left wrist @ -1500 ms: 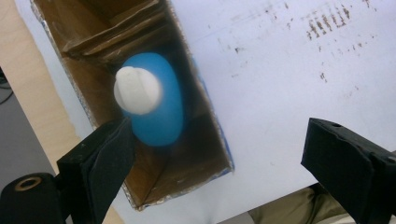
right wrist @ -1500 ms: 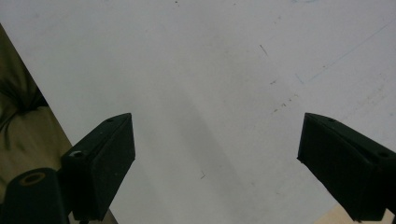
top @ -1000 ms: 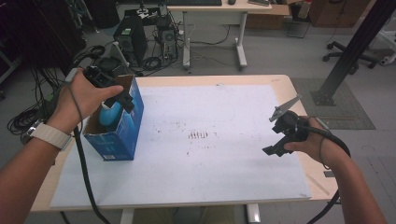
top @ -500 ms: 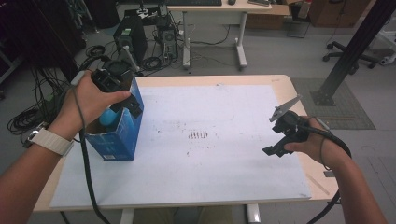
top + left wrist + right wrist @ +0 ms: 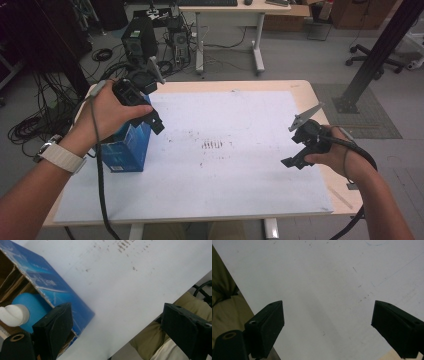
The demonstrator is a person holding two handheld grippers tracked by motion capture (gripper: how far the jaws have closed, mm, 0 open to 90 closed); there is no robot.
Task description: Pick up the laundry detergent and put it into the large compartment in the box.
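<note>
Two grippers over white-covered table (image 5: 240, 190), both empty. Blue box (image 5: 127, 150) upright near table's left edge, top open, likely for reach from above; blue bottle (image 5: 30, 306) with white cap (image 5: 13, 314) standing inside. Left gripper (image 5: 150, 117) above box, jaws spread wide. Right gripper (image 5: 292, 160) well apart, low over bare sheet, jaws wide, seemingly idle

— What lies beyond the work surface?
— A grey floor (image 5: 300, 55), with a light wooden desk on white metal legs (image 5: 227, 20) at the back.
— And to the sides?
— Tangled black cables (image 5: 35, 125) on the left; a black wheeled office chair base (image 5: 372, 50) and a slanted black metal post (image 5: 380, 50) on the right.
</note>
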